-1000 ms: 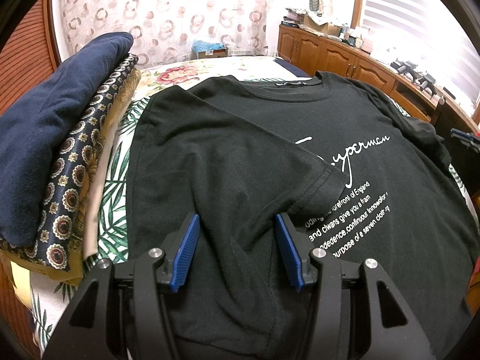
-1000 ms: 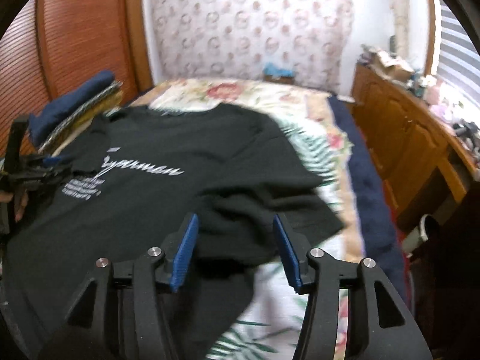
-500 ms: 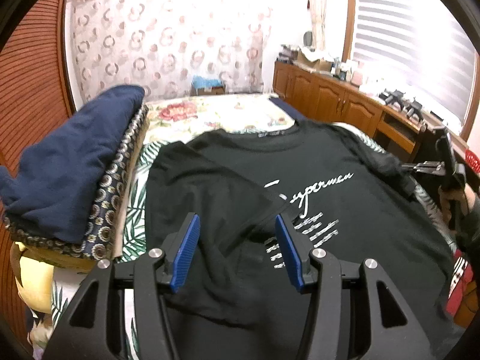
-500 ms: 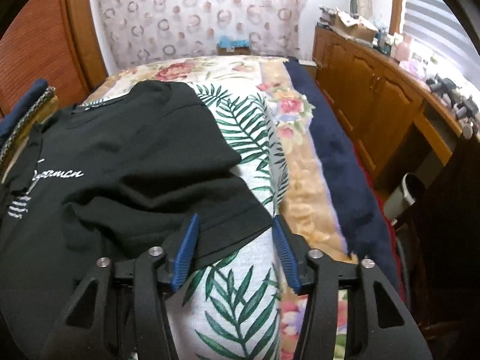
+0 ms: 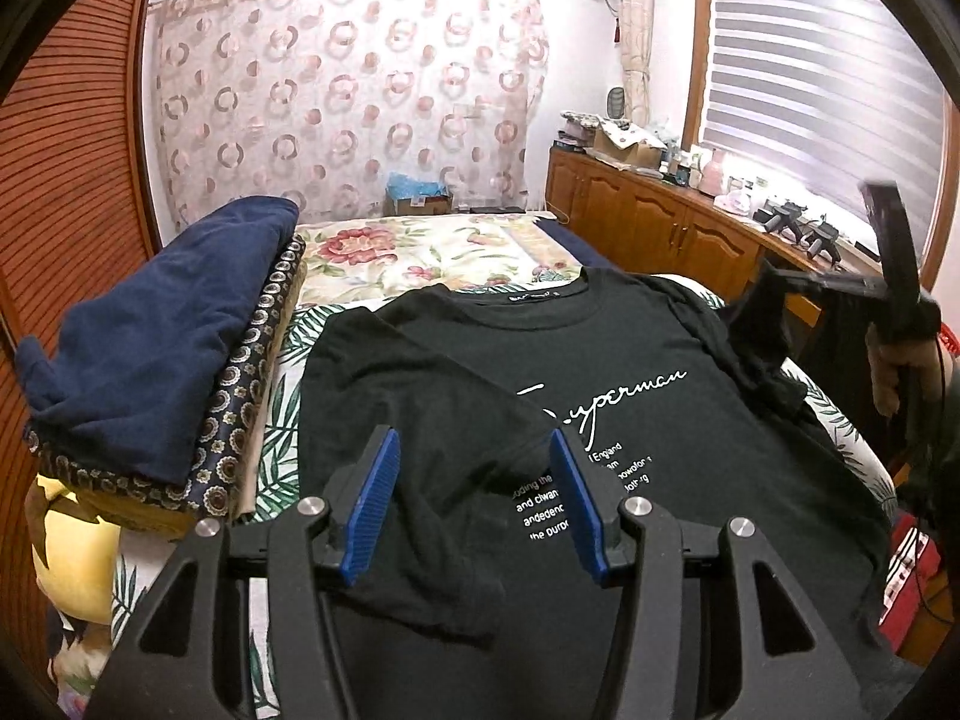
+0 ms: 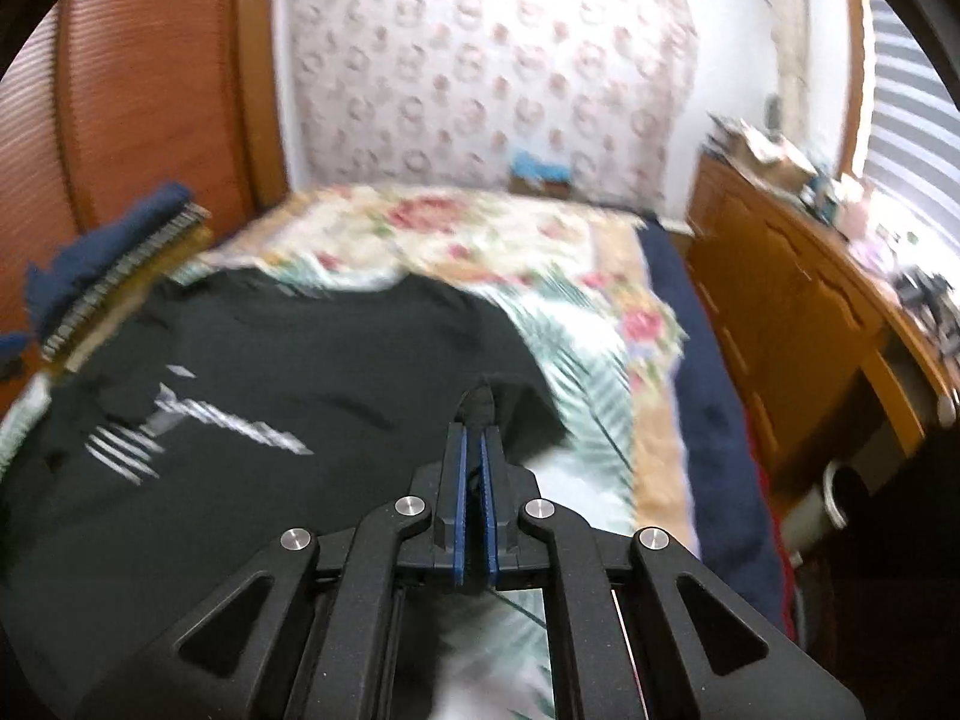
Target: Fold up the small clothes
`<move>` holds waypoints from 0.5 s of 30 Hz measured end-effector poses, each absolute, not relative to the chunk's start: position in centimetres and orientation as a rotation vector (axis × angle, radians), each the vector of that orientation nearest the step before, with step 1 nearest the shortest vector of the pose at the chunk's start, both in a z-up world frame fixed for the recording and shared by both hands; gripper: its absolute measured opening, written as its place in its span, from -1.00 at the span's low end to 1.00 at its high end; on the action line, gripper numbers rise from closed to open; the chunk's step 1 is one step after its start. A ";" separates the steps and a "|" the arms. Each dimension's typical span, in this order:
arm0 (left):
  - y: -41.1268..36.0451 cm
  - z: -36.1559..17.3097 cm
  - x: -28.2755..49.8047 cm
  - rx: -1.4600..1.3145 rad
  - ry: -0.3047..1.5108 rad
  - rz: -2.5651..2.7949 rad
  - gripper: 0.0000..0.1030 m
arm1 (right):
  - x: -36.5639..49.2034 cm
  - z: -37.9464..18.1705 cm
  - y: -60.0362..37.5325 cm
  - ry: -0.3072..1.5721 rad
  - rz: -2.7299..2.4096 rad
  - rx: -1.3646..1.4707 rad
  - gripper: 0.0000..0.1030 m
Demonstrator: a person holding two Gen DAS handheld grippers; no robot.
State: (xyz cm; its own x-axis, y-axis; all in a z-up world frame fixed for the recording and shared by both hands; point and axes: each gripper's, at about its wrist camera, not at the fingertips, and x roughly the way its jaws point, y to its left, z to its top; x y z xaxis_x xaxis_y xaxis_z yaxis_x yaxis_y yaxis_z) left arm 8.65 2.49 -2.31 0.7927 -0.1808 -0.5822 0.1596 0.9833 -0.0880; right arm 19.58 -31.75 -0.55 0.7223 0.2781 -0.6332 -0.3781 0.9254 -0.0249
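The black T-shirt [image 5: 600, 372] lies print-up on the bed [image 5: 420, 252], its left sleeve already turned in over the chest. The right claw [image 6: 474, 420] has just closed and is clamped on the right sleeve [image 6: 510, 402]; it should carry it flat across, mirroring the first fold. The left claw [image 5: 474, 468] hovers with jaws apart, empty, and could pin the body.

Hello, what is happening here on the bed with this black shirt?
A person is folding a black T-shirt spread on the bed, with a gripper in each hand. One sleeve already lies folded over the front. The left gripper hangs open above it, holding nothing. The right gripper has just been closing and is now shut on the other sleeve, its cloth pinched between the pads. Folded clothes are stacked beside the shirt.
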 end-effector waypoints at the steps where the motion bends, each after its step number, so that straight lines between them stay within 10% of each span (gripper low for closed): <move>1: 2.5 -2.4 8.6 -0.035 0.630 -0.182 0.00 | 19.5 -0.2 -31.0 0.666 0.385 -0.158 -0.97; 10: 2.6 -2.6 8.3 -0.042 0.636 -0.182 0.00 | 21.1 2.3 -20.1 0.651 0.616 -0.154 -0.96; 15: 2.3 -2.8 8.1 -0.043 0.644 -0.184 0.00 | 21.1 2.4 -19.1 0.640 0.601 -0.150 -0.16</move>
State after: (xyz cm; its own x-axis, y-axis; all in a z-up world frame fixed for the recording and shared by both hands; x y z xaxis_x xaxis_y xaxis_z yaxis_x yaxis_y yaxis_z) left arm 8.09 2.31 -2.85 0.7842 -0.1839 -0.5927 0.1574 0.9828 -0.0966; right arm 21.13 -19.06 2.43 0.6396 0.4800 -0.6004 -0.5696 0.8205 0.0491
